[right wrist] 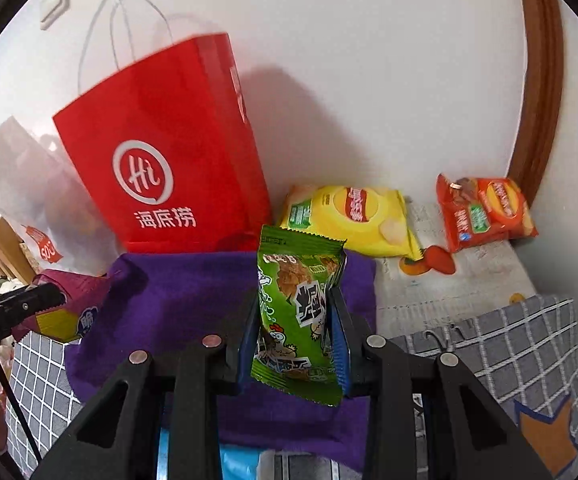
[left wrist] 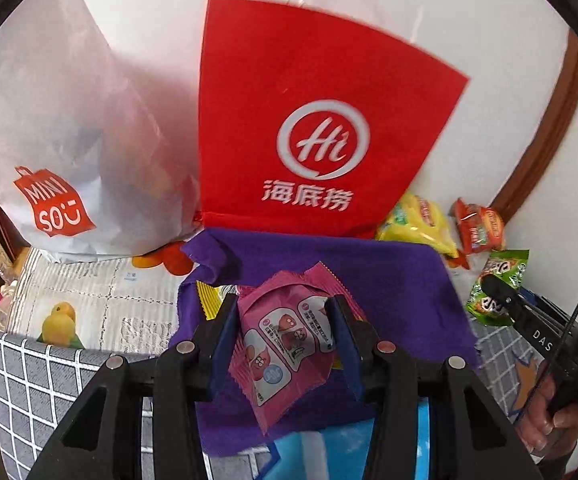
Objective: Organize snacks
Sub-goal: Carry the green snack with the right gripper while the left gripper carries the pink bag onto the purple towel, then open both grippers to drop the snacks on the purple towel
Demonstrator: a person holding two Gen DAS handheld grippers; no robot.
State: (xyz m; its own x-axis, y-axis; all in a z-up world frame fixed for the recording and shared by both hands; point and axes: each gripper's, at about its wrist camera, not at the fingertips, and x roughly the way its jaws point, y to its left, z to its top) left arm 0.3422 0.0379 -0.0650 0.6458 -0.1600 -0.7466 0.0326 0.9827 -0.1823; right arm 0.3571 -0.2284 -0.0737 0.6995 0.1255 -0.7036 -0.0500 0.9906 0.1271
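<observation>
Pinching pink packet (left wrist: 285, 344) — left gripper (left wrist: 285, 320)

Glossy foil pink packet (left wrist: 285, 344), glossy green packet (right wrist: 299, 320), soft purple cloth (left wrist: 389, 272), matt red bag (left wrist: 309, 120)

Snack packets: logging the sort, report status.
Left gripper shut on pink packet. Right gripper shut on green packet. Both over purple cloth; nothing blocking.

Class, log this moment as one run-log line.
left tool: holds pink packet | right tool: holds green packet | both above purple cloth
</observation>
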